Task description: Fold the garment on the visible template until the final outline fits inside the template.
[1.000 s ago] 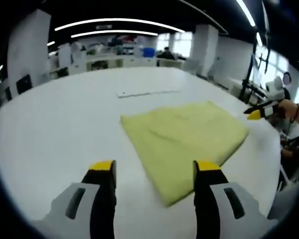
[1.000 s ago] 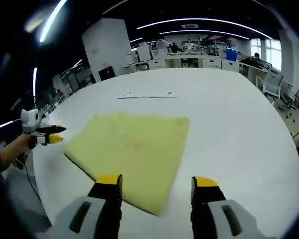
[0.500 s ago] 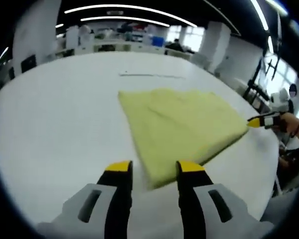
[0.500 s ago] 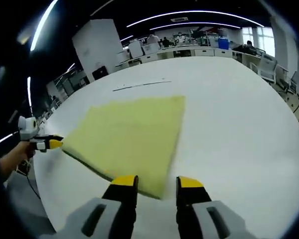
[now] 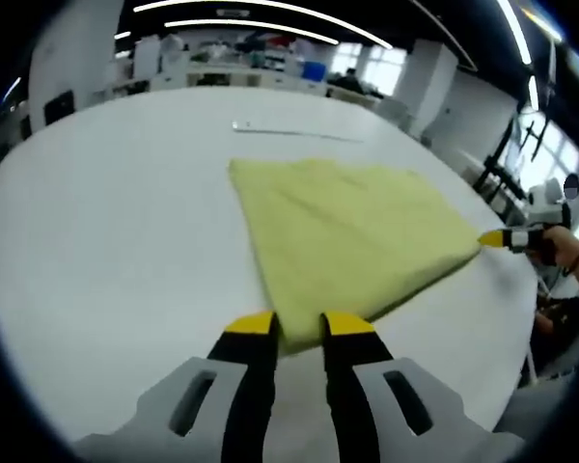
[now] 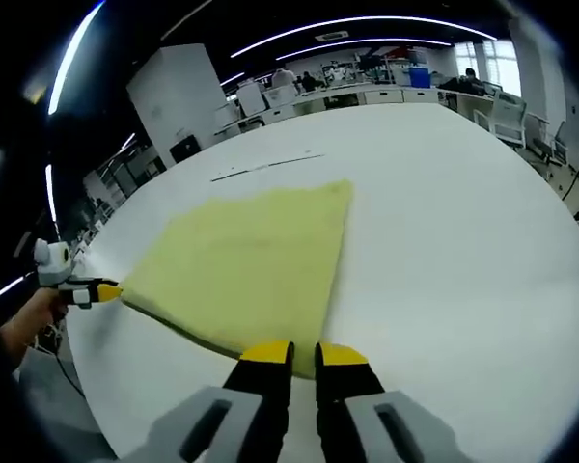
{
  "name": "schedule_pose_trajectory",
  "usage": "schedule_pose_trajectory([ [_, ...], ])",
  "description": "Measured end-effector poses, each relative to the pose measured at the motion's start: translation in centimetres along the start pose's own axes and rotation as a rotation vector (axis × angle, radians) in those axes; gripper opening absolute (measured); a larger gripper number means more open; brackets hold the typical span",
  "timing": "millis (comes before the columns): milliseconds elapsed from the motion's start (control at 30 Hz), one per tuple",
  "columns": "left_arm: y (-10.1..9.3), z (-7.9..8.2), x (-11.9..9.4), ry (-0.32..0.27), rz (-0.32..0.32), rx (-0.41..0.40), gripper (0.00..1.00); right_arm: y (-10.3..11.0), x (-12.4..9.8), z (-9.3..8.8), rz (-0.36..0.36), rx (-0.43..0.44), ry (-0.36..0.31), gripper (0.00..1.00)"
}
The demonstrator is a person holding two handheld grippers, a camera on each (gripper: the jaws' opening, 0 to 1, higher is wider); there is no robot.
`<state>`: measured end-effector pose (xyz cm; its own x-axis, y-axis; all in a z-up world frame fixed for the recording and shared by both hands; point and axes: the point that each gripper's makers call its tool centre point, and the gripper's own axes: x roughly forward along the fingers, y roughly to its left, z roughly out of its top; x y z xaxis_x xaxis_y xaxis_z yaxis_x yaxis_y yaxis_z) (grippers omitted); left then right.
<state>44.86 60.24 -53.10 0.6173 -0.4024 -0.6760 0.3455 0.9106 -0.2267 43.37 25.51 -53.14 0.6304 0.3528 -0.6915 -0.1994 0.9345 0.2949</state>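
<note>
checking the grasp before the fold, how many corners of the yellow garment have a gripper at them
2: the left gripper closes on the garment at one near corner, the right gripper on the other. The far corners lie free.

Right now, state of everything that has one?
garment: folded, flat on the table, two near corners gripped
left gripper: shut on one garment corner
right gripper: shut on the other garment corner
</note>
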Motion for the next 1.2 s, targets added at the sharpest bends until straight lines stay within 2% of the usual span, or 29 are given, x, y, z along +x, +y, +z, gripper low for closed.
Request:
schedule_pose_trajectory([
  [133, -0.1, 0.0, 0.0, 0.018, -0.002, 0.026, 0.08, 0.0, -0.1, -0.1, -0.004, 0.0, 0.002, 0.01],
  [233, 0.0, -0.1, 0.0, 0.036, 0.01, 0.077, 0.01, -0.1, 0.0, -0.1, -0.009, -0.008, 0.005, 0.0],
  [300, -0.1, -0.1, -0.2, 0.038, 0.007, 0.07, 0.0, -0.1, -0.1, -0.2, -0.007, -0.005, 0.007, 0.0],
  [533, -0.1, -0.2, -0.7, 0.044, 0.002, 0.079, 0.0, -0.1, -0.4, -0.5, -0.007, -0.01, 0.017, 0.0],
  [900, -0.6, -1.9, -2.4, 0.076, -0.012, 0.064, 0.0, 0.5, -1.7, -1.8, 0.011, -0.038, 0.058, 0.0],
  [1200, -1.0, -3.0, -3.8, 0.069, -0.01, 0.028, 0.0, 1.0, -2.7, -3.0, 0.026, -0.044, 0.071, 0.0],
])
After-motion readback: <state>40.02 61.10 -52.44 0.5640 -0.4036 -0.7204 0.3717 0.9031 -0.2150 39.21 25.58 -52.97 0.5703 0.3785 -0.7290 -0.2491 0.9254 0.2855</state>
